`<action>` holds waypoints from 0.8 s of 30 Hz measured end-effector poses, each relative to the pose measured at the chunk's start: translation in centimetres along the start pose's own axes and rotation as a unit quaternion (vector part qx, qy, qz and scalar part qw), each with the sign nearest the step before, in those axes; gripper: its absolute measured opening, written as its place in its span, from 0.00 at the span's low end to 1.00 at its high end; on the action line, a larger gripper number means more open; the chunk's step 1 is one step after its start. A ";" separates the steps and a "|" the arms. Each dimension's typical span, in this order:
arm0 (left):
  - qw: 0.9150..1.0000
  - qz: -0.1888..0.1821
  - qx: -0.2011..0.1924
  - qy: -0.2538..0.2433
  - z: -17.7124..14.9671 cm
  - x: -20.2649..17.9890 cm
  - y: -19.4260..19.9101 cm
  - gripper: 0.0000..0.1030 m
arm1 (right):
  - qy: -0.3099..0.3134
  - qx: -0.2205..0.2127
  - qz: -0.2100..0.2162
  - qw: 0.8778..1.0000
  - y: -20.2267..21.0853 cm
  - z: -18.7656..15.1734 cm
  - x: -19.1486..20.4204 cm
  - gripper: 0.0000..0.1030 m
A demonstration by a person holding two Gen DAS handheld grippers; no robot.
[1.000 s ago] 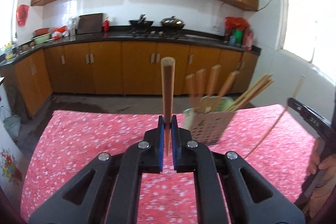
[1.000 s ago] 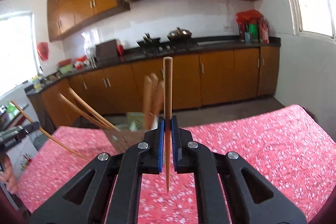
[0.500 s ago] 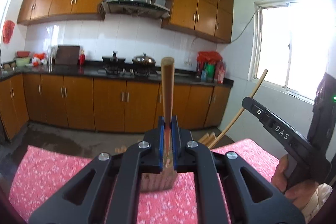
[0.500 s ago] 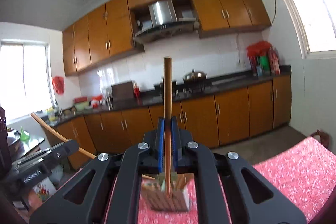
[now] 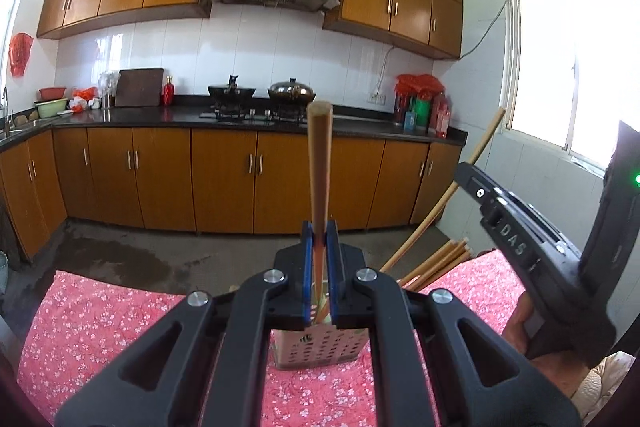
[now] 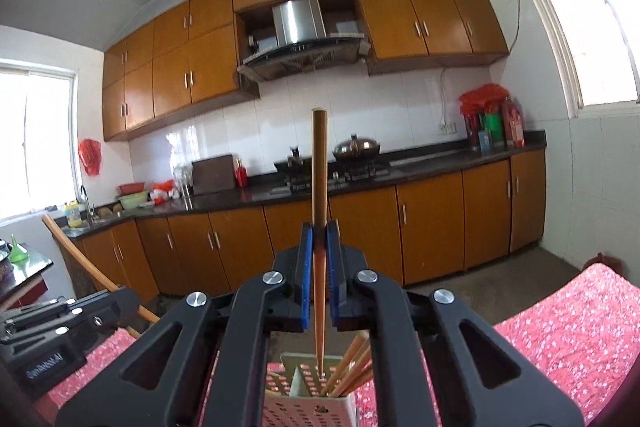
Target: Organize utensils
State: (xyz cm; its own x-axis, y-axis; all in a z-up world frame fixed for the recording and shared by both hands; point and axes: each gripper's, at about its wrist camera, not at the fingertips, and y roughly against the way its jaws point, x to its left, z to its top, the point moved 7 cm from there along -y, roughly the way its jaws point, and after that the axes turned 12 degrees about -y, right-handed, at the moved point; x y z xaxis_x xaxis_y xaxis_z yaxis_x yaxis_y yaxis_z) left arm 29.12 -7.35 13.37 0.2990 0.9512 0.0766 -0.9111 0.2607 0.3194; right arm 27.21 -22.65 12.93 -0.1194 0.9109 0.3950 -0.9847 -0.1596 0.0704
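1. left tool (image 5: pixel 320 275) is clamped on a wooden chopstick (image 5: pixel 319 167), thick end pointing up; the perforated utensil holder (image 5: pixel 320 347) sits right below its tips on the red floral counter (image 5: pixel 100 319)
2. right tool (image 6: pixel 319 279) is pinching another chopstick (image 6: pixel 319 227); its thin tip hangs just over the holder's (image 6: pixel 308 407) compartment divider
3. more chopsticks (image 6: pixel 352 363) lean in the compartment right of that tip

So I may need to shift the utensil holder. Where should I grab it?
Grip the utensil holder by its perforated side walls, low down, coming from the side. The chopsticks lean out of the open top, blocking a grasp from above.
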 end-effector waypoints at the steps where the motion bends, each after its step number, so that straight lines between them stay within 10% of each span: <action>1: 1.000 0.000 0.003 -0.001 -0.2 0.2 -0.4 0.08 | 0.002 0.006 -0.002 1.000 -0.3 -0.5 -0.2 0.07; 11: 1.000 0.003 0.019 0.012 -1.8 1.7 -1.8 0.08 | 0.009 0.050 -0.005 0.999 -1.0 -2.8 -0.5 0.09; 18: 0.999 0.002 0.001 0.032 -1.4 2.7 -0.2 0.23 | 0.002 0.042 -0.006 0.999 0.6 -1.7 -1.2 0.33; 24: 0.999 0.015 -0.024 0.041 -1.5 3.6 3.4 0.49 | 0.002 0.018 -0.015 1.000 4.5 -0.4 -2.1 0.72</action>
State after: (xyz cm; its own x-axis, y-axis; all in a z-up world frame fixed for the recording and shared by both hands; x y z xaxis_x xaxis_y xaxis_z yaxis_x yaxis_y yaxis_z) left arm 26.69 -2.84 13.33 0.2488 0.9685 0.0078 -0.9323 0.2373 0.2730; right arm 22.94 -25.11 12.06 -0.0896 0.9174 0.3877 -0.9826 -0.1451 0.1163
